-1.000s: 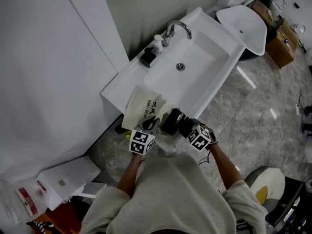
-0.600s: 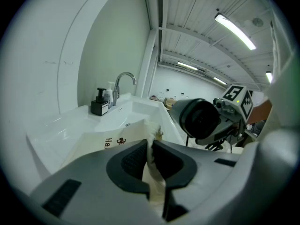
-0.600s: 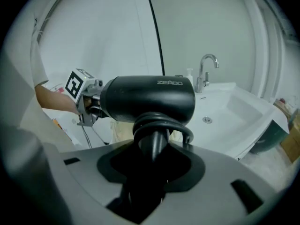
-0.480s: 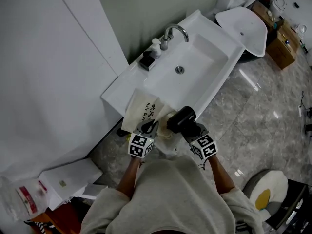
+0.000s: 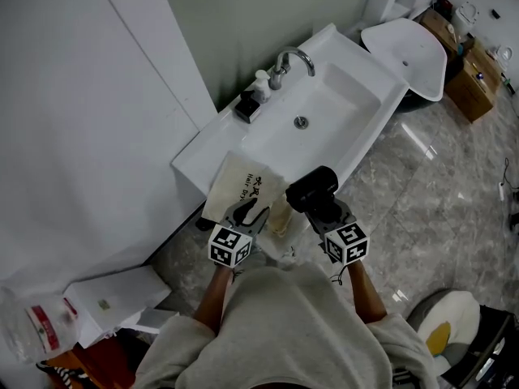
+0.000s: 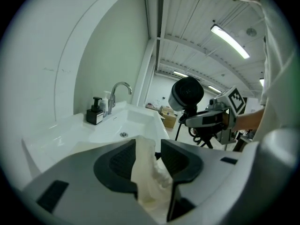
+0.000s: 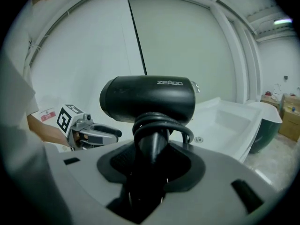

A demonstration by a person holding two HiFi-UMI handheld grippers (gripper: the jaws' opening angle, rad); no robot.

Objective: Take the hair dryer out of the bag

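A black hair dryer hangs in the air beside the cream cloth bag, clear of it. My right gripper is shut on its handle, with the cord coiled round the handle just above the jaws. The bag lies on the front edge of the white sink counter. My left gripper has just been opening. A fold of the bag still lies loose between its parted jaws. From the left gripper view the hair dryer shows up to the right.
A white basin with a chrome tap and a black soap dispenser lies beyond the bag. A white wall panel stands at the left. A round white fixture and cardboard boxes are at the far right.
The right gripper has lifted the hair dryer up and to the right, away from the bag, and turned it. The left gripper's jaws have parted on the bag.
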